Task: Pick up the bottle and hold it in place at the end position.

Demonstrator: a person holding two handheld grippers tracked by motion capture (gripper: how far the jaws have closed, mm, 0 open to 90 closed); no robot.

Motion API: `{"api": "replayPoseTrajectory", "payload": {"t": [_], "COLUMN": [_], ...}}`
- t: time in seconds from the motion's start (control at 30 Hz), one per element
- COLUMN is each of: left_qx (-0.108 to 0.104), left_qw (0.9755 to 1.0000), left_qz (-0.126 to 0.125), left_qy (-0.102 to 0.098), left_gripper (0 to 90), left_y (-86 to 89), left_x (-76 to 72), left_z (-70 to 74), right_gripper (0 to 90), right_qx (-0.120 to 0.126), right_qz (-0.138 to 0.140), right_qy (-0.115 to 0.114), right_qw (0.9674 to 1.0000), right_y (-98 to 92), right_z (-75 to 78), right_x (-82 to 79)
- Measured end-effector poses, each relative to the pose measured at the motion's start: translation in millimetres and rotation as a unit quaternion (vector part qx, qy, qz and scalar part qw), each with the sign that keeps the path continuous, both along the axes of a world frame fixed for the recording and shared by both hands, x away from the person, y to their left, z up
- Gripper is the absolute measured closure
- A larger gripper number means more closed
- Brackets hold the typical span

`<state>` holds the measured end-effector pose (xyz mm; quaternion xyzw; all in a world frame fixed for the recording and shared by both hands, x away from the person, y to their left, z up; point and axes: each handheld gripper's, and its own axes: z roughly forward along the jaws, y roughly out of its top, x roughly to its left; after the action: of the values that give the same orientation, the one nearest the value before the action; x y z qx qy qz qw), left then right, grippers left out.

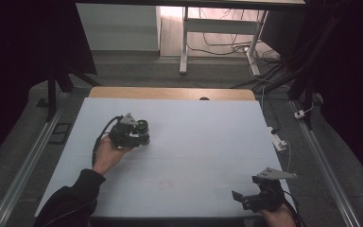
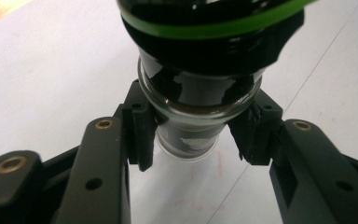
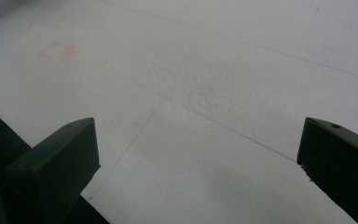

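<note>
A small glass jar (image 2: 200,88) with dark contents and a black lid ringed by a green band (image 2: 214,28) is held clear of the white table (image 1: 194,142). My left gripper (image 2: 193,135) is shut on the jar's glass body, one pad on each side. From above, the jar (image 1: 143,128) lies tilted on its side in the left gripper (image 1: 134,135), over the left half of the table. My right gripper (image 1: 246,198) rests near the table's front right corner. Its jaws stand wide open (image 3: 196,154) over bare table.
A faint reddish stain (image 1: 165,184) marks the table near the front middle. A wooden strip (image 1: 170,93) runs along the table's far edge. A white plug and cable (image 1: 279,142) hang off the right side. White desk legs (image 1: 184,42) stand on the floor beyond.
</note>
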<state>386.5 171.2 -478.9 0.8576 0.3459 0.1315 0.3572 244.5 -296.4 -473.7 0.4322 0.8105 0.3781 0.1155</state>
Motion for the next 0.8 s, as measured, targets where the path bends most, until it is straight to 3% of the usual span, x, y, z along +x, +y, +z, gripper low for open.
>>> {"api": "replayPoseTrajectory", "payload": {"t": [0.43, 0.67, 0.8], "left_qx": [0.008, 0.001, 0.007], "left_qw": [0.9996, 0.9995, 0.9994], "left_qz": [-0.027, -0.030, -0.034], "left_qy": [-0.002, -0.001, -0.005], "left_gripper": [53.5, 53.5, 53.5], "left_y": [-49.0, -69.8, -79.8], "left_x": [18.2, 29.9, 34.2], "left_z": [3.3, 4.2, 1.5], "right_gripper": [0.0, 0.0, 0.0], "right_qx": [0.003, 0.004, 0.003], "right_qz": [0.000, 0.001, 0.002], "right_qy": [0.002, 0.002, 0.002], "right_qw": [1.0000, 1.0000, 1.0000], "right_y": [-0.4, -1.0, -0.9], "right_z": [-0.1, -0.2, -0.3], "right_x": [0.4, 0.6, 0.5]}}
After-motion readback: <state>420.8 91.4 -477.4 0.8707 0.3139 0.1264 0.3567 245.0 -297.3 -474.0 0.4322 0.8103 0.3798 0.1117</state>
